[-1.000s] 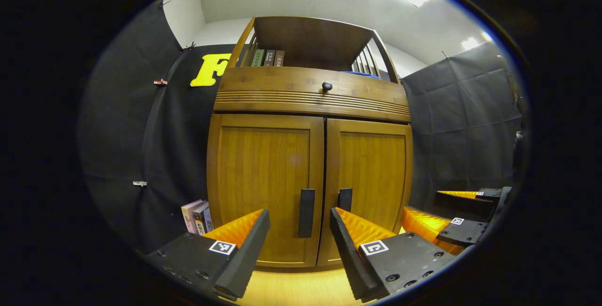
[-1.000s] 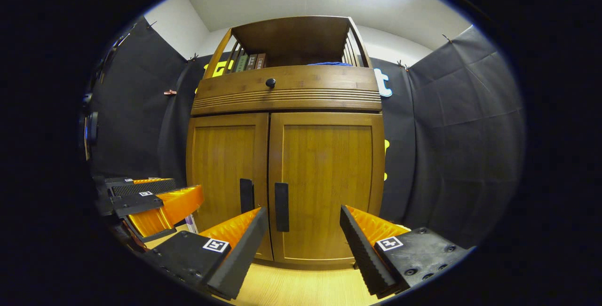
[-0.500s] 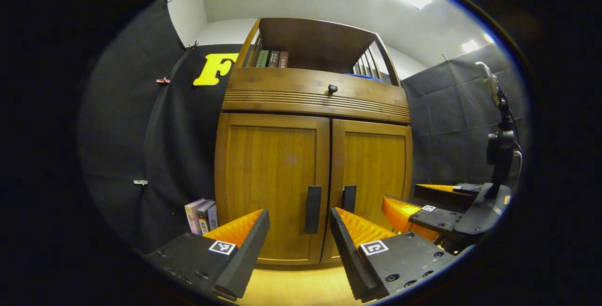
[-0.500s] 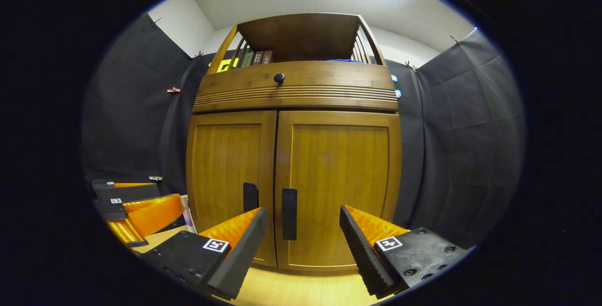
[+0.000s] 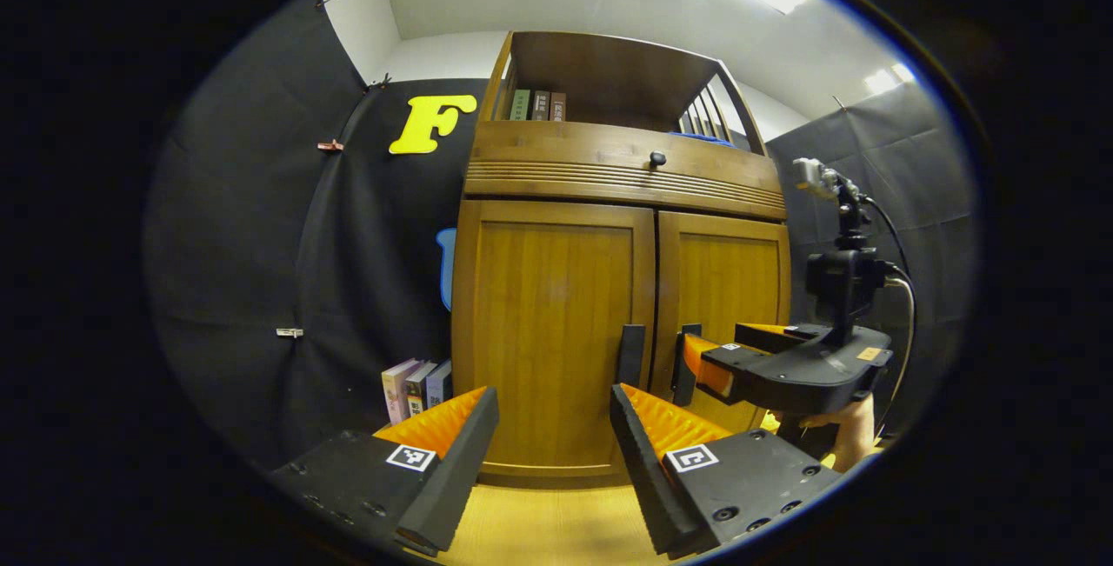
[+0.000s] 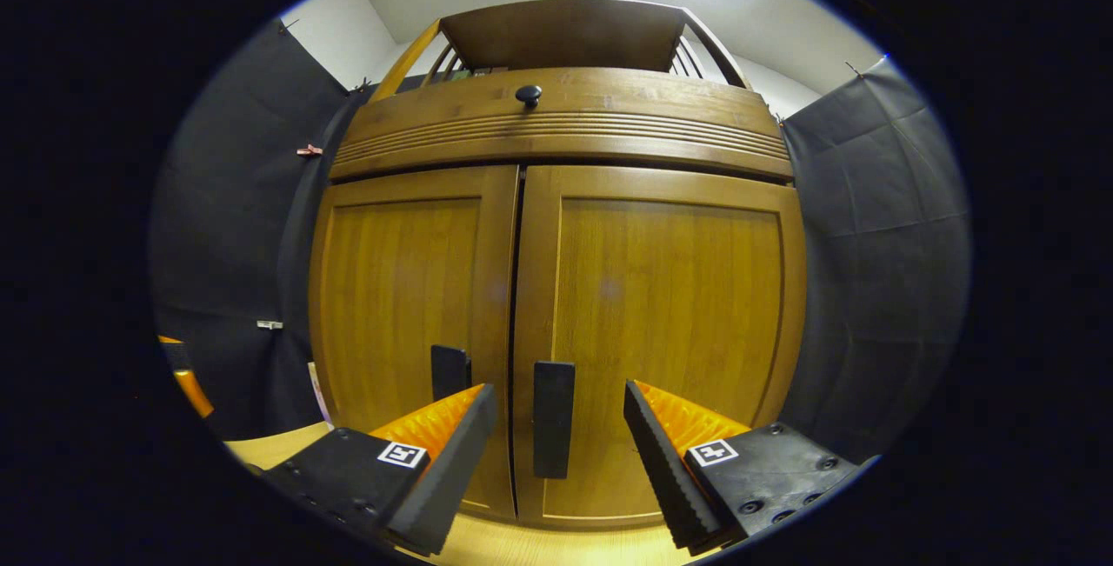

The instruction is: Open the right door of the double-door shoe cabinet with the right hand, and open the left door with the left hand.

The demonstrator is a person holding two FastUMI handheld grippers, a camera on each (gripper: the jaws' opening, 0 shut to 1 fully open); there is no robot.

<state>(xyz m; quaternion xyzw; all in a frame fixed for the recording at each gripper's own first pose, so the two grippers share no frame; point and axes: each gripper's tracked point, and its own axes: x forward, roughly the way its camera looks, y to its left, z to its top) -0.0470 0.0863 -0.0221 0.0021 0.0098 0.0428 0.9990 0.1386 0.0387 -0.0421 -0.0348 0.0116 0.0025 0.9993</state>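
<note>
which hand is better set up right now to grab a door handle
Right. The right tool is open with the right door's handle centred between its fingers, close up. The left tool hangs farther back, left of the left door's handle.

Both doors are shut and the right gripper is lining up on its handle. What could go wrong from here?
1. The two handles sit close on either side of the centre seam, so the open right gripper might catch the left door's handle too.
2. In the left gripper view, the right gripper is near the handles; the open left gripper reaching for the left handle could bump it.
</note>
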